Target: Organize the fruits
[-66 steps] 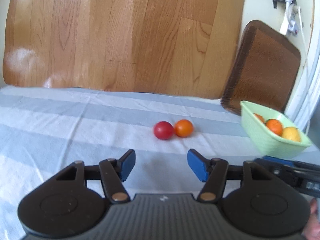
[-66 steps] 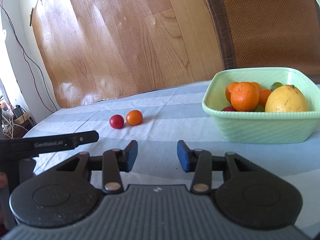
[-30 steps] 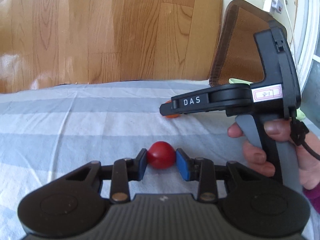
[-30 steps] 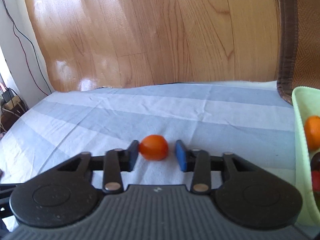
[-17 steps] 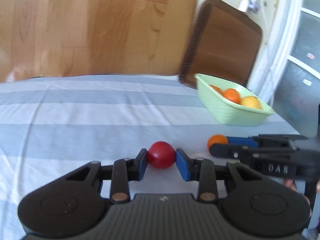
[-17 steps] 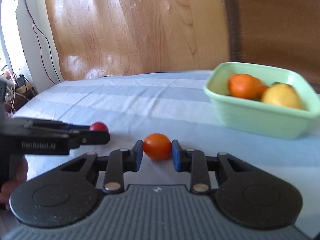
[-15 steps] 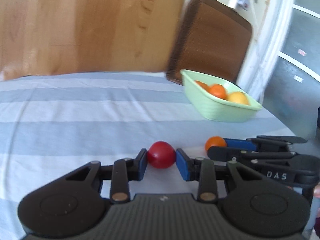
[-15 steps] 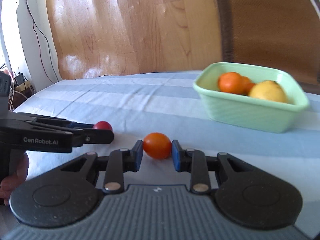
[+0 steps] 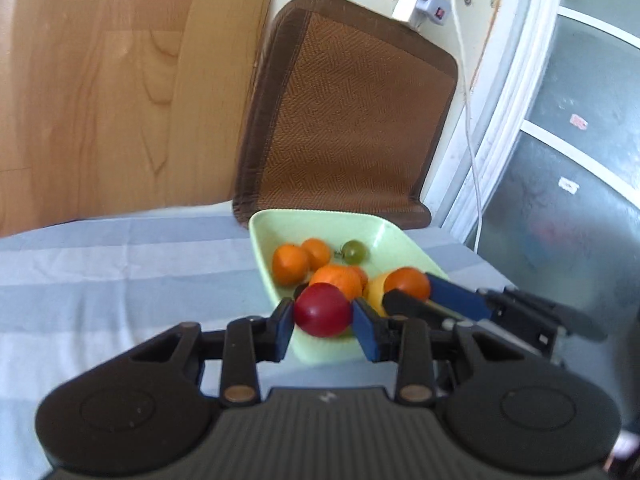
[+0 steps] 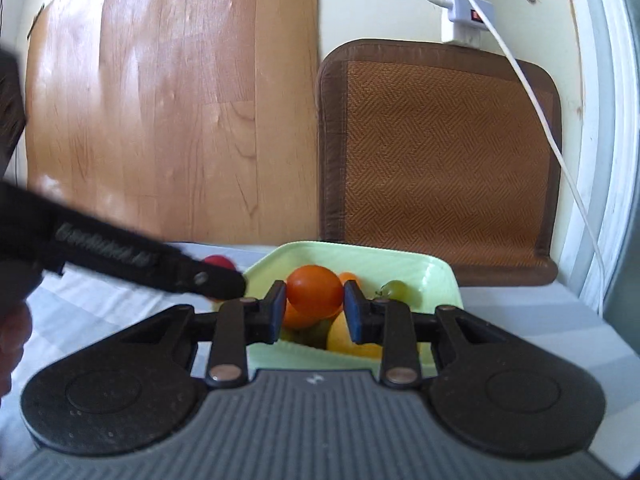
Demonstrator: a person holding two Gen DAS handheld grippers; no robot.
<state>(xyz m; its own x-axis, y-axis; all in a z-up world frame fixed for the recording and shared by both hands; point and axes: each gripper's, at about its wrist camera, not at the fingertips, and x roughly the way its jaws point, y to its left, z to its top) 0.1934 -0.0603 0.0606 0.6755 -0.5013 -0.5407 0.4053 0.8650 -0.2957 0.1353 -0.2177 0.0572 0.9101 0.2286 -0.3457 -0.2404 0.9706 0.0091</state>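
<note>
While the blue-and-white striped cloth (image 9: 100, 280) fills the left of both views, the left gripper (image 9: 323, 322) sits at the near-left edge of the pale green bowl (image 9: 276, 224), its blue pads (image 9: 285, 328) pressed against either side of a red tomato (image 9: 323, 310) — held clear of the cloth, over the bowl's near rim. In the right wrist view that same red tomato (image 10: 218, 262) peeks out behind the dark, blurred body of the left tool.

Inside the bowl: several oranges (image 9: 290, 264), a small green fruit (image 9: 354, 251) with a stem toward the far side, and a yellow fruit (image 10: 344, 338) low at the near wall.

Further right, the right gripper (image 10: 315, 306) is clamped on an orange tomato (image 10: 315, 291), pads (image 10: 354, 314) touching both flanks — the fruit hangs above the bowl's contents, not resting on them. From the left wrist view, the orange tomato (image 9: 407, 283) shows at the tips of the right tool, just beside the red one.

Behind the bowl, a brown woven mat (image 10: 440, 168) leans upright against the wall; a white power strip (image 10: 464, 16) and its cord (image 10: 552, 136) hang at far right.
</note>
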